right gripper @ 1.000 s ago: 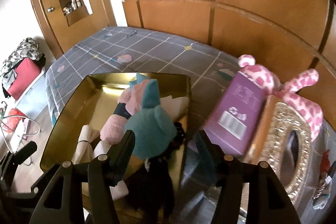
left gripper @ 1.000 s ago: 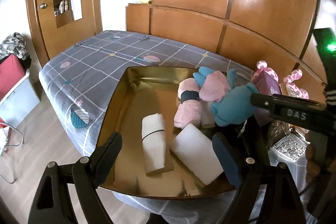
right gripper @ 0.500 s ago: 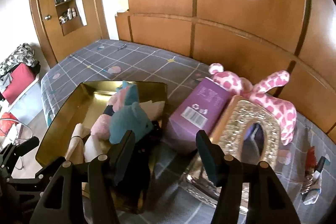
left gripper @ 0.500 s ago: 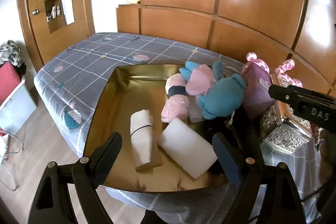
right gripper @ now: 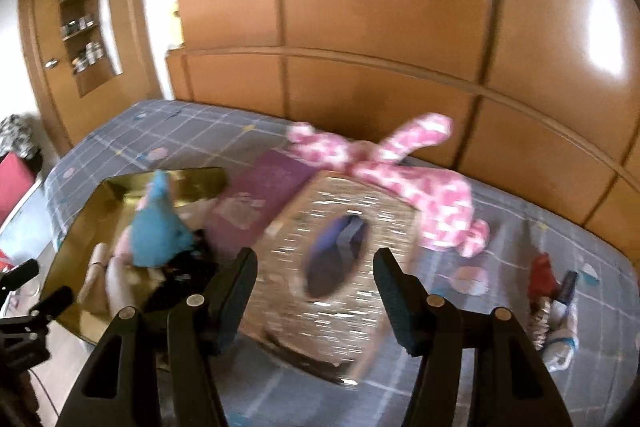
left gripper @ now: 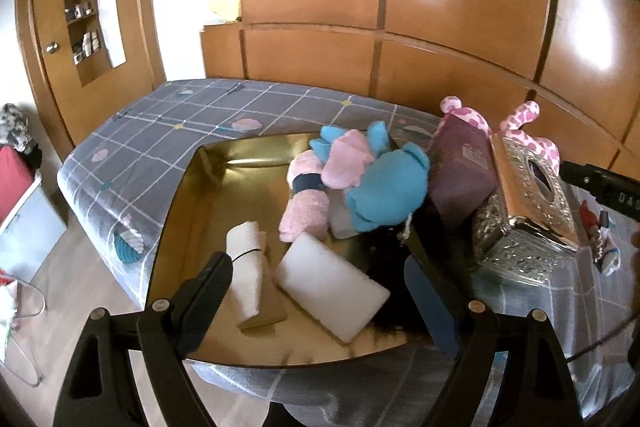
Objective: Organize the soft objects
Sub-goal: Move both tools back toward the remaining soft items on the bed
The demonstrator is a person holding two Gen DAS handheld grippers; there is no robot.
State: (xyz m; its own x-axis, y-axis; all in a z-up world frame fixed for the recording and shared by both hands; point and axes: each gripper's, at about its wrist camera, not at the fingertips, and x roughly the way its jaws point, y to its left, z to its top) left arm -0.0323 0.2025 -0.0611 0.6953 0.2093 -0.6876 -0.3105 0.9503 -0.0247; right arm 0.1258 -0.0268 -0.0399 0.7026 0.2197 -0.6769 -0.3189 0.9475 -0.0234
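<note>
Pink plush rabbit (right gripper: 404,171): you find it ahead of your right tongs (right gripper: 316,291), lying on the bed (right gripper: 192,131); judged light and floppy, best pinched at its body.
Obstacle: ornate silver box (right gripper: 340,259) sits directly between.
Purple box (right gripper: 260,195): left of it.
Gold tray (left gripper: 256,155): ahead of left tongs (left gripper: 316,291), holding blue plush (left gripper: 388,191).
Tongs: both apart, empty.

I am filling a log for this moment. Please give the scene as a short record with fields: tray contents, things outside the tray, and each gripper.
tray: gold tray on the bed
in tray: blue plush, white block, rolled cloth
outside tray: pink spotted plush, silver tissue box, purple box
left gripper: jaws open, nothing held
right gripper: jaws open, nothing held
</note>
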